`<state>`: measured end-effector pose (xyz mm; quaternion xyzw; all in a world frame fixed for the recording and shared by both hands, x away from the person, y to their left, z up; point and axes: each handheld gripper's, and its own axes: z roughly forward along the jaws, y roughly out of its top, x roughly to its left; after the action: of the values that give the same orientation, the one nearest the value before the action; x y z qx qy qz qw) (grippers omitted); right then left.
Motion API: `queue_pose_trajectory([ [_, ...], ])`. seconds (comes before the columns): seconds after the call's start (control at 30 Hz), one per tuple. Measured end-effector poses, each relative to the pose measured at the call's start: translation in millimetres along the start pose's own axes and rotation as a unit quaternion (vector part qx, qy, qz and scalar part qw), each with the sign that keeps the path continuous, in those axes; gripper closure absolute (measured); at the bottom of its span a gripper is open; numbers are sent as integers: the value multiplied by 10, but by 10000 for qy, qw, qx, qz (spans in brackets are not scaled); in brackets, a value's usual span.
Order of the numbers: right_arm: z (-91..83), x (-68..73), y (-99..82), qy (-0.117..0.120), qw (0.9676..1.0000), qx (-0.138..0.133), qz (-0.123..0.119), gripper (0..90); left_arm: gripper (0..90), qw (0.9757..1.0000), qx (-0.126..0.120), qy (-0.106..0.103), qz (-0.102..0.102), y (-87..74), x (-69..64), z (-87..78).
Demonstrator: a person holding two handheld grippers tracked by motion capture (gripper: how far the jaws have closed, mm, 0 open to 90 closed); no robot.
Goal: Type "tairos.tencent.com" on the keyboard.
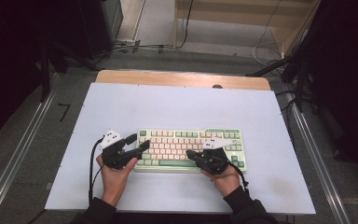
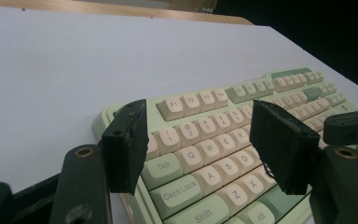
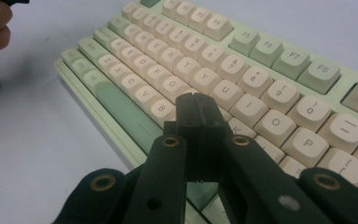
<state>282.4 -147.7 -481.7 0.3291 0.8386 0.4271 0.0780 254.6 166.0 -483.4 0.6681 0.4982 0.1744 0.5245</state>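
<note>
The left tool (image 1: 139, 142) hung at the keyboard's (image 1: 177, 140) left end, its jaws released and apart above the Tab and Q keys, holding nothing. The keyboard lay near the front edge of the counter (image 1: 177, 105), roughly midway between its side edges. The right tool (image 3: 197, 108) was clenched, jaws pressed together with nothing between them, its tip over the keys near B and N; whether it touched a key could not be told. Judging by this, key pressing was under way, with most keys left.

Matt plastic keyboard (image 1: 191, 149) on a smooth white sheet (image 1: 177, 107) over a wooden table (image 1: 182, 78).
</note>
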Motion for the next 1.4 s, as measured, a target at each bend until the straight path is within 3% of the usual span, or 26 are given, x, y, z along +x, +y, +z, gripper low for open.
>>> queue_pose_trajectory([
  [1.1, 113, -26, -42, -102, 9996, 265, 35, 873, 380, 10000, 23, -27, 0, -3, 0, 0],
  [1.3, -92, -101, 25, 102, 9990, -275, 325, 549, 380, 10000, -22, -10, -35, 3, 18, -13],
  [1.4, -169, -157, 27, 21, 9978, -451, 485, 394, 379, 10000, -19, 5, -25, 3, 13, -17],
])
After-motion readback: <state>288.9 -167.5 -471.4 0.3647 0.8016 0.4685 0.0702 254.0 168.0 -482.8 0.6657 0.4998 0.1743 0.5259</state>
